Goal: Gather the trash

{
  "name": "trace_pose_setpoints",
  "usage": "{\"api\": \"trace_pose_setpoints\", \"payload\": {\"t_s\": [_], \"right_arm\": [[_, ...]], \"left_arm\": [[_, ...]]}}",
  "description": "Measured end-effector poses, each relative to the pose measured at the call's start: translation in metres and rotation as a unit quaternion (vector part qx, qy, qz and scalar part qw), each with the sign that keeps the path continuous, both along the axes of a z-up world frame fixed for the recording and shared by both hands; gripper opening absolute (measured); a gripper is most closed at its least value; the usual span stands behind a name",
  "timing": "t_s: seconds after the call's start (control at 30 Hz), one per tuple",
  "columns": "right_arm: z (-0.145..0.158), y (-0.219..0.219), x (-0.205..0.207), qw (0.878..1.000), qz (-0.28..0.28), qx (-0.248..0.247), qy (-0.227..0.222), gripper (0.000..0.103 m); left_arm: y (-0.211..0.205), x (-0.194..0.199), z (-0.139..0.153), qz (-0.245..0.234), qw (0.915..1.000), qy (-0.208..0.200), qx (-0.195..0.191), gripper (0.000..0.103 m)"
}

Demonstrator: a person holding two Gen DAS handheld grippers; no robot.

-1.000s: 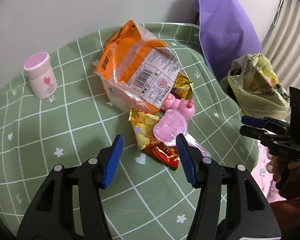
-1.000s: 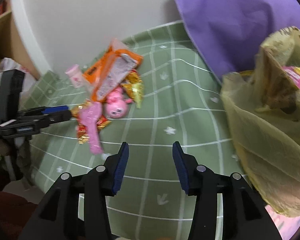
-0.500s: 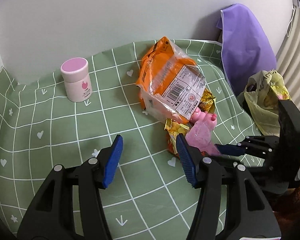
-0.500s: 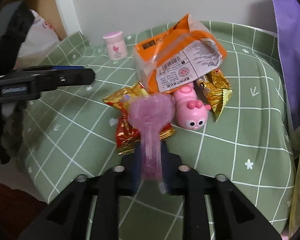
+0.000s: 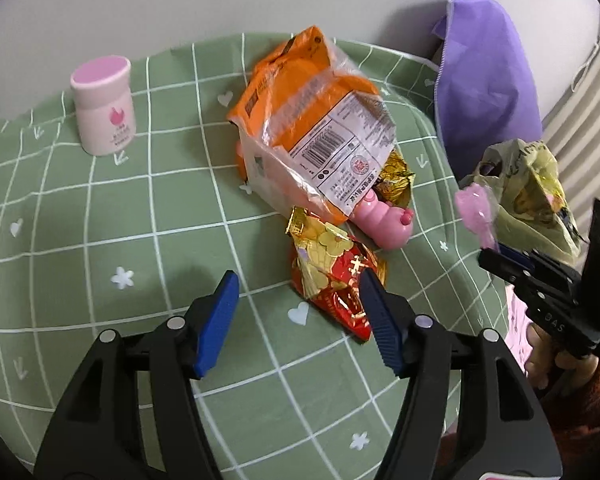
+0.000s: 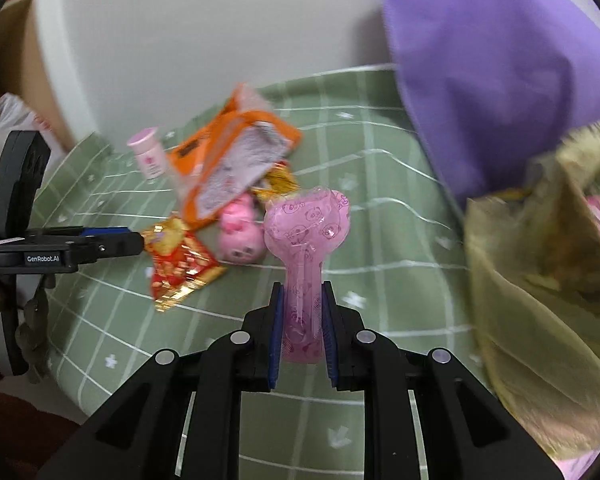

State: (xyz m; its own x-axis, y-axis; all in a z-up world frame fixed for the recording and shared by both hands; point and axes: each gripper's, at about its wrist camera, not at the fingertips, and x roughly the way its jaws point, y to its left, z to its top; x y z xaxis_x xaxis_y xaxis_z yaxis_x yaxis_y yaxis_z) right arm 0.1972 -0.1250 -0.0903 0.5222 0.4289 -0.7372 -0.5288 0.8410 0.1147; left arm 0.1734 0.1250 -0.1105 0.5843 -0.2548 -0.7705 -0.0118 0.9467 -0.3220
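Note:
My right gripper [image 6: 301, 300] is shut on a pink heart-shaped lollipop wrapper [image 6: 305, 236] and holds it above the green checked tablecloth [image 6: 384, 248], left of the olive trash bag [image 6: 540, 292]. In the left wrist view the wrapper [image 5: 474, 210] hangs just in front of the bag [image 5: 528, 196]. My left gripper [image 5: 296, 300] is open and empty over the cloth, beside a red-gold wrapper [image 5: 332, 276]. An orange snack bag [image 5: 312, 140] and a gold wrapper [image 5: 394, 178] lie behind it.
A pink pig toy [image 5: 388, 220] lies partly under the orange bag. A white bottle with a pink lid [image 5: 102, 106] stands at the back left. A purple cloth [image 5: 488, 76] leans at the back right by the wall.
My right gripper has closed on the pink lollipop wrapper, lifted it off the pile and carried it right toward the trash bag. My left gripper stayed open over the cloth.

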Motion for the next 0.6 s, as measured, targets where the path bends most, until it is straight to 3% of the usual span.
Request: {"api": "trace_pose_setpoints", "payload": {"t_s": [0.13,0.23,0.27,0.37,0.6], "right_arm": [[-0.004,-0.015,0.000,1.000,-0.023,-0.001,0.003,0.018],[-0.006,-0.023,-0.002,0.999,-0.033,-0.001,0.006,0.018],[-0.006,-0.025,-0.002,0.999,-0.034,-0.001,0.006,0.018],[-0.006,-0.029,-0.005,0.999,-0.041,-0.002,0.007,0.018],[0.002,-0.036,-0.004,0.999,-0.051,-0.002,-0.003,0.018]], "left_arm": [[-0.009,0.011,-0.007,0.007,0.9998,0.016,-0.009,0.058],[-0.015,0.018,-0.013,0.007,0.9992,0.034,-0.018,0.044],[-0.016,0.020,-0.014,0.005,0.9991,0.038,-0.019,0.034],[-0.024,0.019,-0.012,-0.014,0.9991,0.034,-0.024,0.033],[-0.047,0.009,0.016,-0.069,0.9974,-0.022,0.001,0.032]]}}
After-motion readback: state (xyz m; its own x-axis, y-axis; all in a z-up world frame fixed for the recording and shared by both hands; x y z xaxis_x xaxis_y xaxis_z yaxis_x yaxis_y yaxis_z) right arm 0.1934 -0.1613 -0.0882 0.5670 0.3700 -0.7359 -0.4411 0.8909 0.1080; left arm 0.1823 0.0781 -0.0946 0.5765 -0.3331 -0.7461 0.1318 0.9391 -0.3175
